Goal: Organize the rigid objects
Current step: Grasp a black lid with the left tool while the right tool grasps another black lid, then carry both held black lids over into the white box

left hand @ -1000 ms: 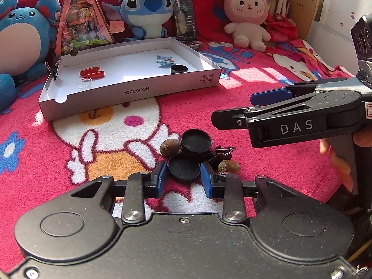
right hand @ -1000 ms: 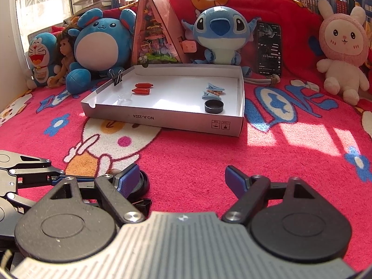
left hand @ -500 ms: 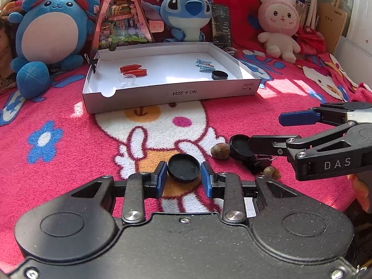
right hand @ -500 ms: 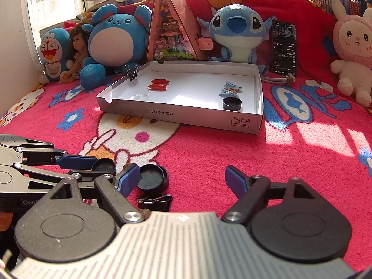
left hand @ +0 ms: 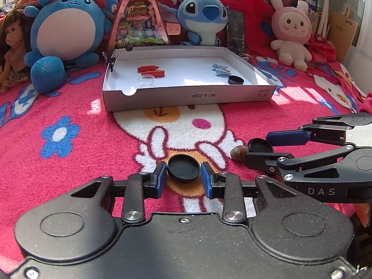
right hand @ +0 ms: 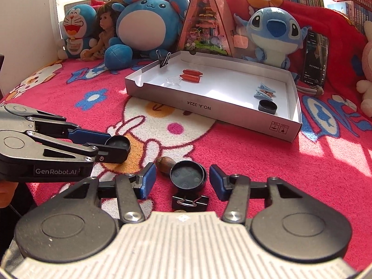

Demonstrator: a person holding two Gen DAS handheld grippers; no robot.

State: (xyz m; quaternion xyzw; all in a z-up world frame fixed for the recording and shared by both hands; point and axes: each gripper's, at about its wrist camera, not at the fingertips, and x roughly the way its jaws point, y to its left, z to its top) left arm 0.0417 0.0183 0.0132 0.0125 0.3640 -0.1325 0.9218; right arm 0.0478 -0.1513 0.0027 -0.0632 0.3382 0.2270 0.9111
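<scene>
My left gripper (left hand: 183, 177) is shut on a black round cap (left hand: 183, 167), held just above the red blanket; the right wrist view shows it at the left (right hand: 117, 146). A second black cap (right hand: 188, 177) lies on the blanket between the blue pads of my right gripper (right hand: 182, 181). Those jaws are closing, with a gap still showing on each side of the cap. A brown nut (right hand: 165, 162) sits just left of that cap, and a black binder clip (right hand: 190, 203) lies in front of it. The white box (left hand: 186, 96) stands further back.
The box holds two red pieces (left hand: 151, 71), a clear little dish (left hand: 146, 79), blue hair clips (left hand: 220, 69) and another black cap (left hand: 235, 79). A binder clip (right hand: 164, 61) grips its far left corner. Plush toys, a doll and a phone line the back.
My left gripper carried its black cap leftward, away from the small pile. My right gripper moved in over the other cap and its jaws narrowed around it.
</scene>
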